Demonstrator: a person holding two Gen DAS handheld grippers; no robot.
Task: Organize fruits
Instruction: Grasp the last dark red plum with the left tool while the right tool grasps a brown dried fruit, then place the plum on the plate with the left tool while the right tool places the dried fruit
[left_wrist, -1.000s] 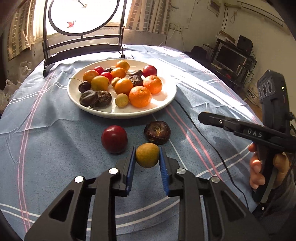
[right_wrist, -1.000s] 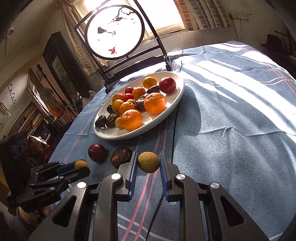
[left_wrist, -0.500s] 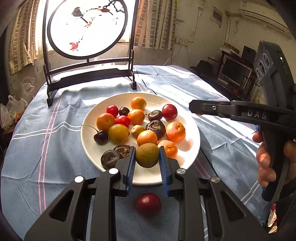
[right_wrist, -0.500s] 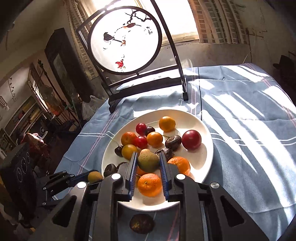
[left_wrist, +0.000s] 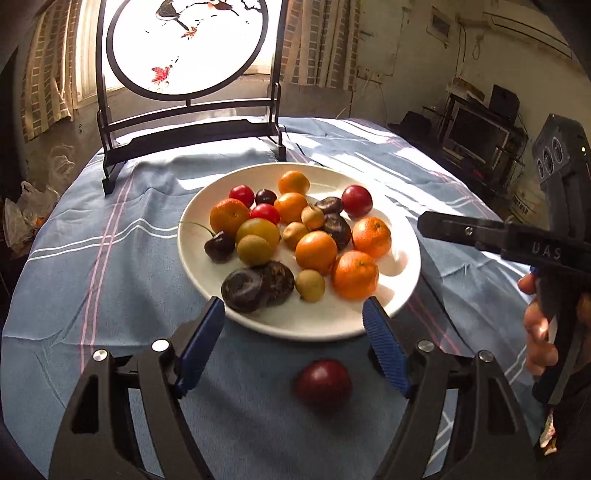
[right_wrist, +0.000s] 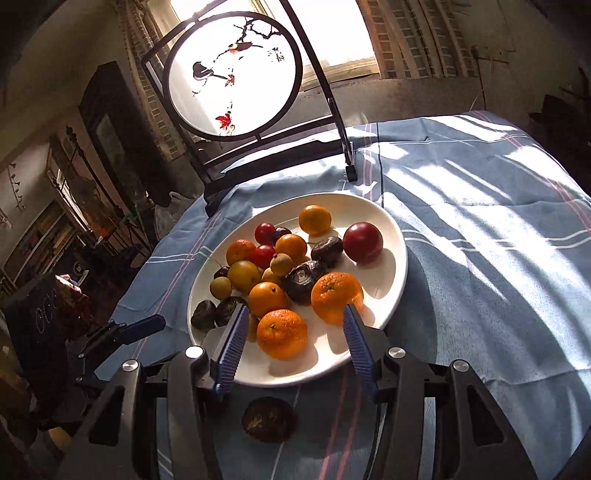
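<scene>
Both your left gripper (left_wrist: 293, 317) and right gripper (right_wrist: 295, 338) hang spread wide, empty, above the white round plate (left_wrist: 402, 295). Drop squarely over the dark-red plum (left_wrist: 323, 386) lying just before the plate on the blue cloth.

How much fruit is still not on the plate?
Most fruit sits on the plate. Both claws, left and right, are open and empty. Two are left on the cloth: a red plum and a dark wrinkly fruit.
</scene>
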